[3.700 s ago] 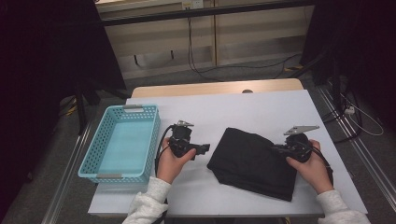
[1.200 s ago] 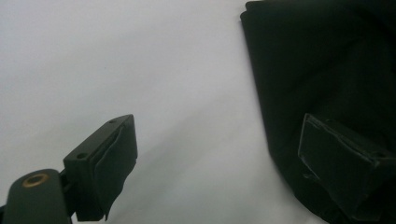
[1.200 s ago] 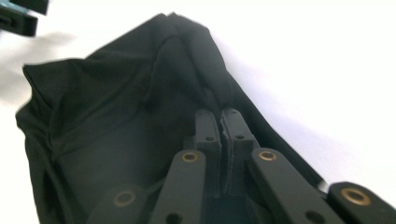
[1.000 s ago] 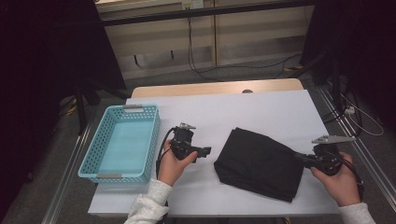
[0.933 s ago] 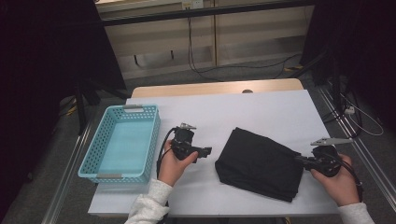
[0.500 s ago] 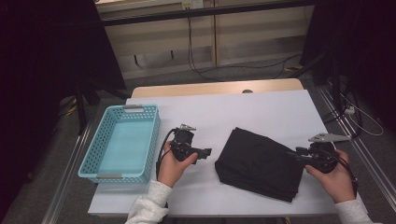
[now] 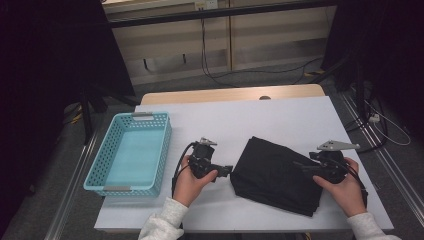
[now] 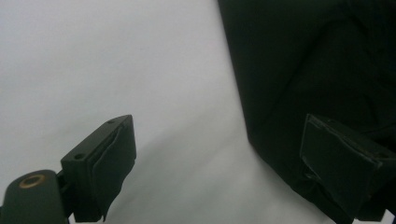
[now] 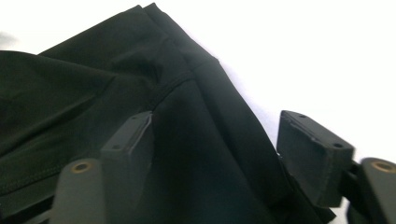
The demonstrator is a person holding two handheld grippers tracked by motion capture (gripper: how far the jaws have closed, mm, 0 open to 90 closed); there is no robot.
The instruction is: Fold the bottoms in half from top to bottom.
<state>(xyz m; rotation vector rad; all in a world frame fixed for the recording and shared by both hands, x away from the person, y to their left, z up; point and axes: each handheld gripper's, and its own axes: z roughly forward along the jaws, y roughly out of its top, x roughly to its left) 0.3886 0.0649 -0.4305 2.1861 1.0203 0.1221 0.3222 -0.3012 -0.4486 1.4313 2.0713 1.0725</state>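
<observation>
We hold two grippers over a white table (image 7: 240, 115) with a folded black garment (image 7: 277, 172) lying toward its near right corner, its long side running slantwise from the middle of the table down toward the right edge. Our right gripper (image 7: 307, 169) rests at the garment's right end, close to the table's right edge; its jaws have just been opening and now stand well apart. In the right gripper view the same gripper (image 9: 212, 149) has a folded, seamed edge of the garment (image 9: 93, 93) lying between the jaws, with neither pad pressing on the cloth. Our left gripper (image 7: 226, 171) sits near the middle of the table's near half, just beside the garment's left end. In the left gripper view this gripper (image 8: 219, 158) has its jaws wide apart: one pad lies over bare white table and the other over the dark edge of the garment (image 8: 303, 70), and nothing is clamped. A light blue plastic basket (image 7: 107, 150) with a perforated wall stands at the table's left edge, well apart from the garment.
</observation>
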